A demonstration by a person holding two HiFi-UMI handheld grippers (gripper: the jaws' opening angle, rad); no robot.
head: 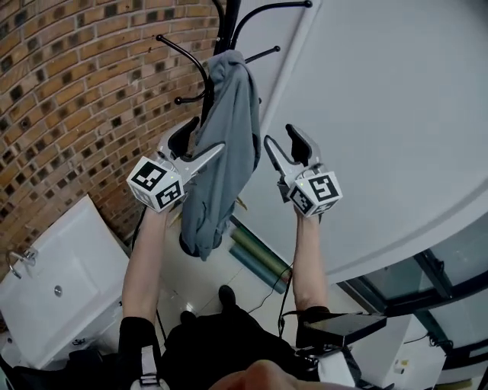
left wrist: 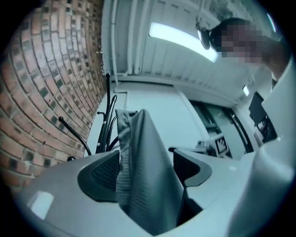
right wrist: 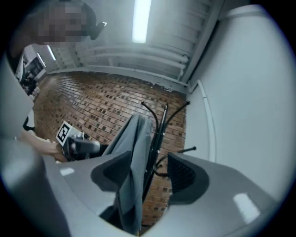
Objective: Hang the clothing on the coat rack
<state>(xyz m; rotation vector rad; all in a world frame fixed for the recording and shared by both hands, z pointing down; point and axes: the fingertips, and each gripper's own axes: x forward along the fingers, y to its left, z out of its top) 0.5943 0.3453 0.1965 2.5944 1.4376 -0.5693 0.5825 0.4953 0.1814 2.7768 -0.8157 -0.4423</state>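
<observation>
Claws of moulded grey plastic, one in each of my hands, stand spread on either side of a grey garment hanging from the black coat rack.

Nearest to me, my left claw is open. The cloth falls loose between its dark, cross-hatched pads, and neither pad pinches it. My right claw is open as well, just beside the garment's other edge and gripping nothing.

The garment is soft and fine-ribbed. Its top is bunched against the rack's thin metal pole, where ball-tipped hooks curve outward. I cannot tell which hook bears it.

Behind the rack, a rough red brick wall meets a smooth, curved white wall.

Only the head view shows the garment's full drop, narrow above and gathered in a fold below, and a white basin on the floor. Only the left gripper view shows the ribbing up close, under a long ceiling light. The right gripper view alone sets the rack against the brick, with my left claw's marker cube beyond the cloth.
</observation>
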